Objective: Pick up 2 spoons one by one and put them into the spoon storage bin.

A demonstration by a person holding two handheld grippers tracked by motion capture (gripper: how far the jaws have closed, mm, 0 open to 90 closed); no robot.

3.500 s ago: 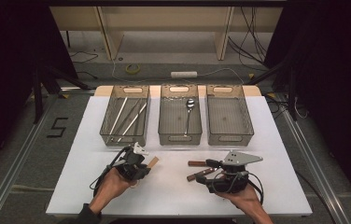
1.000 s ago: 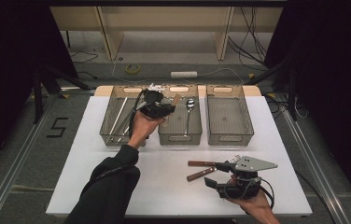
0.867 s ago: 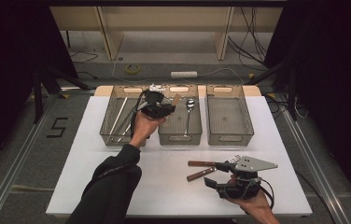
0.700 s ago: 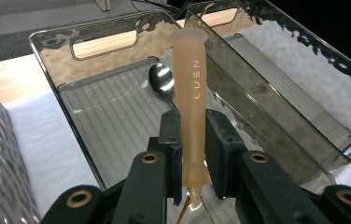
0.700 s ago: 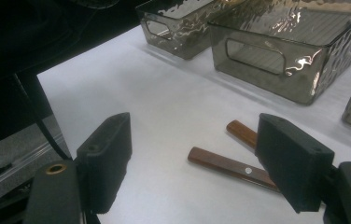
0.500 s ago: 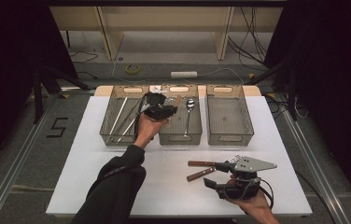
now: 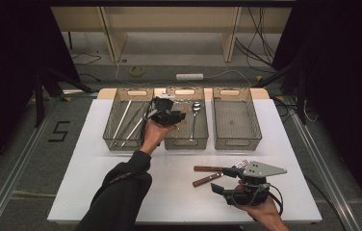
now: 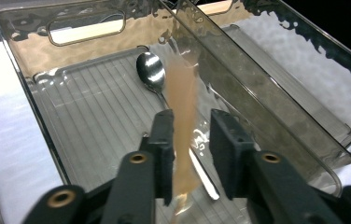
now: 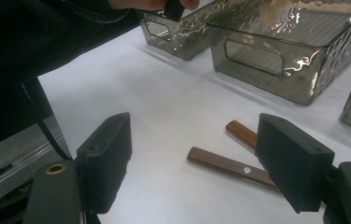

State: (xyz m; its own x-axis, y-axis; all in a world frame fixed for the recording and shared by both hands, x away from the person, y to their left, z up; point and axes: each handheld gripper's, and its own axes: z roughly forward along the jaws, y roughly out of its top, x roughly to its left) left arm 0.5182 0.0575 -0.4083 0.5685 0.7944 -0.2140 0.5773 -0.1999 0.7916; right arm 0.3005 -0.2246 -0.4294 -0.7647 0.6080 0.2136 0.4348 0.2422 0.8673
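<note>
Hovering over the middle tray (image 7: 185, 139) at 12 o'clock, left tool (image 8: 190, 135) has just been opening, a wooden-handled utensil (image 8: 181, 107) dropping blurred between its spread jaws beside the spoon (image 8: 151, 74); right tool (image 9: 197, 158) waits spread above two wooden-handled pieces (image 9: 225, 164) on the tabletop (image 7: 121, 173)

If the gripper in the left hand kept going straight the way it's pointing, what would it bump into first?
Probably the spoon lying in the middle bin. The left gripper points down at its handle, with a blurred light-brown thing between the just-opening jaws, so depth is uncertain.
</note>
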